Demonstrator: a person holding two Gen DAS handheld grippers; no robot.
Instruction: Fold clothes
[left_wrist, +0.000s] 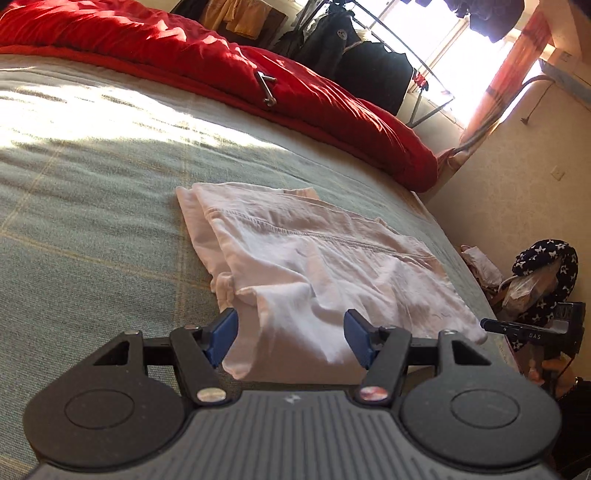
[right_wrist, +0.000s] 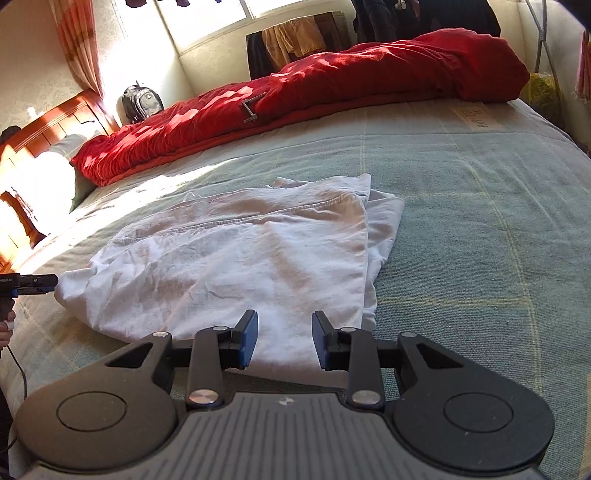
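Observation:
A white garment (left_wrist: 317, 254) lies partly folded on the grey-green bedspread (left_wrist: 92, 221), its layers stacked with a seam running across the top. My left gripper (left_wrist: 290, 334) is open, its blue pads on either side of the garment's near edge, just above it. In the right wrist view the same garment (right_wrist: 240, 254) lies spread ahead. My right gripper (right_wrist: 284, 338) is open over its near edge, holding nothing. Each gripper shows at the edge of the other's view: the right one (left_wrist: 517, 328) beside the garment's corner, the left one (right_wrist: 33, 284) likewise.
A red duvet (left_wrist: 221, 70) is bunched along the far side of the bed, with a small metal tool (left_wrist: 266, 88) on it. A clothes rack with dark garments (left_wrist: 354, 59) stands by the window. A wooden headboard (right_wrist: 48, 125) and a backpack (right_wrist: 142, 101) are beyond the bed.

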